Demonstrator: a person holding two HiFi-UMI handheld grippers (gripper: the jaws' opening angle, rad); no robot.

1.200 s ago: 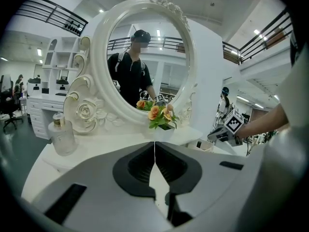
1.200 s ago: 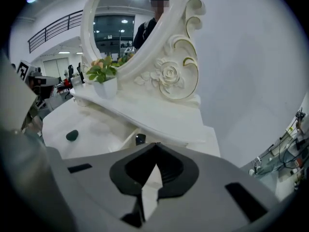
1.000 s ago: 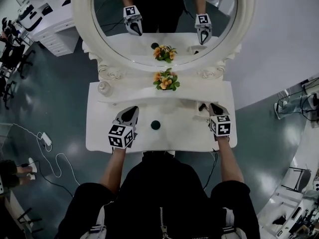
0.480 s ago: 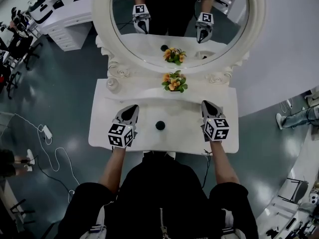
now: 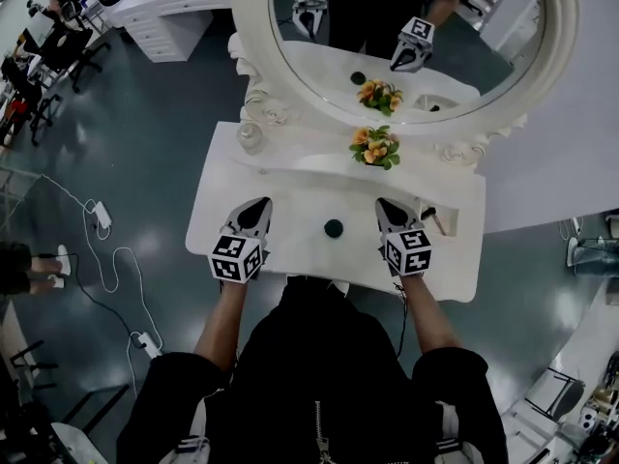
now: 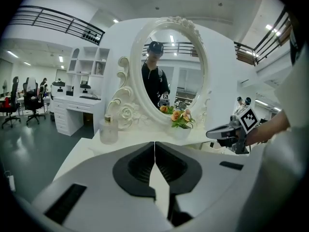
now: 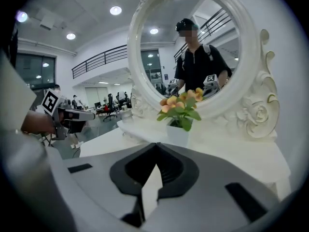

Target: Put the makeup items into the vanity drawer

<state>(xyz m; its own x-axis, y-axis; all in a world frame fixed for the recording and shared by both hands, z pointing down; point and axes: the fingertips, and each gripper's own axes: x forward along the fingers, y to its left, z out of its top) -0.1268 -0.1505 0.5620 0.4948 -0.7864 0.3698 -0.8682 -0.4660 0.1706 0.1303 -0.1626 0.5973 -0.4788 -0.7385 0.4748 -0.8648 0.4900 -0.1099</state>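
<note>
Closest to me, my forearms in black sleeves reach out over the near edge of the white vanity top (image 5: 290, 251). The left gripper (image 5: 260, 206) hovers over the left part of the top. Its jaws are pressed together with nothing between them. The right gripper (image 5: 386, 206) is level with it over the right part, jaws likewise pressed together and empty.

Between the two grippers, apart from both, a small dark round makeup item (image 5: 334, 227) sits on the top. Just right of the right gripper's tip lies a slim stick-like item (image 5: 440, 223) with a reddish end, too small for me to name more closely. I cannot make out the drawer in any view.

Farther back, on the raised rear ledge, a small white pot of orange flowers (image 5: 375, 148) stands near the middle. A clear glass bottle (image 5: 250, 138) stands at the left end, well apart from it. Behind them rises the oval mirror (image 5: 253, 27) in its carved white frame, reflecting both grippers and the flowers. Beyond the vanity, at far left, stand white desks (image 5: 164, 8) and office chairs (image 5: 29, 75).
</note>
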